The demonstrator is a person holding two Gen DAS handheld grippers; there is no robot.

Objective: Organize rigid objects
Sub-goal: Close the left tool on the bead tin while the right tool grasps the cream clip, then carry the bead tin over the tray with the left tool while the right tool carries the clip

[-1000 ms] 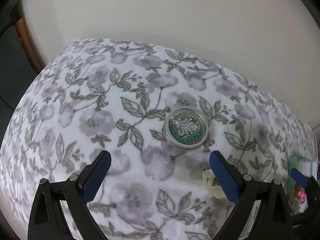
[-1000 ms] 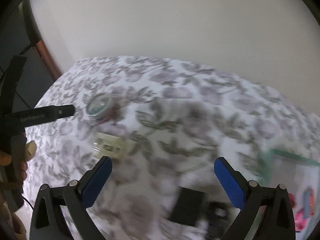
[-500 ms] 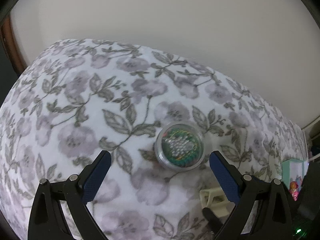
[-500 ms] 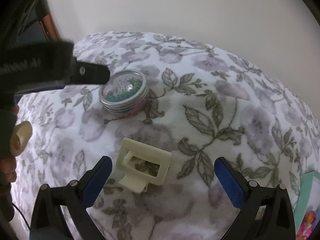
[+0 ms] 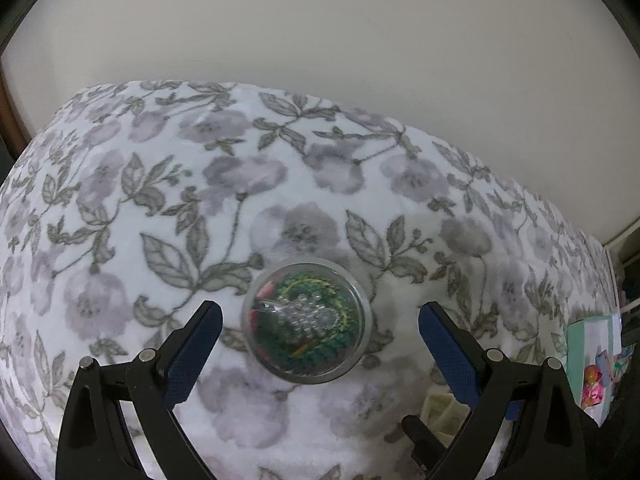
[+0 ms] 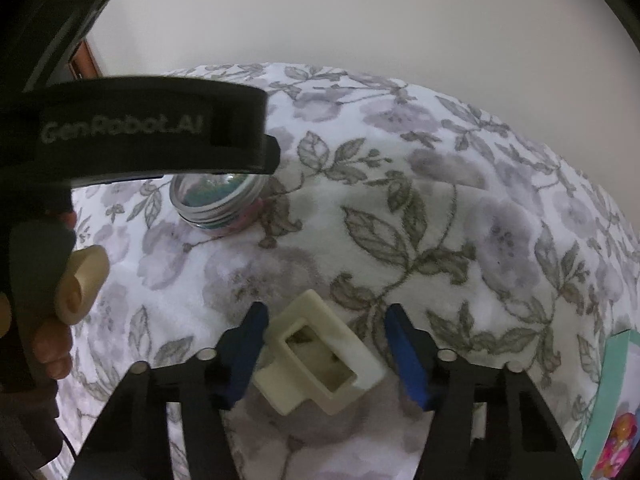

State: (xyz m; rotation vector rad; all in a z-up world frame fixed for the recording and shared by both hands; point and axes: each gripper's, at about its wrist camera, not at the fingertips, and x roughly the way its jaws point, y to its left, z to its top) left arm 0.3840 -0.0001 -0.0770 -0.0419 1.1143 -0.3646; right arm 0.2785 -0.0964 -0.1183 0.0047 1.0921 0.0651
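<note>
The clip [image 6: 320,354], a cream plastic piece with a rectangular opening, lies on the floral blanket [image 6: 460,208] between the blue fingers [image 6: 406,354] of the right gripper [image 6: 324,354]. Those fingers have just been closing around it and now stand at about half width. The left one sits right beside the clip's edge, perhaps touching it, while a narrow gap shows between the clip and the right one, so no firm grip is visible. In the left wrist view only a corner of the clip [image 5: 438,408] shows, behind the right finger of the left gripper [image 5: 316,340].

The jar [image 5: 306,322], a round clear container with a see-through lid over silver beads and green and red contents, stands upright on the blanket [image 5: 200,184] between the left gripper's wide-spread fingers [image 5: 192,354]. Neither finger touches it. From the right wrist view the jar [image 6: 214,206] is beyond the clip, up and to the left, partly hidden under the left gripper's black body [image 6: 152,128], which a hand [image 6: 52,344] holds at the left edge.

A mint-green box [image 5: 588,360] with a colourful print sits at the blanket's right edge, well apart from both items. A plain pale wall [image 5: 320,32] rises behind the blanket.
</note>
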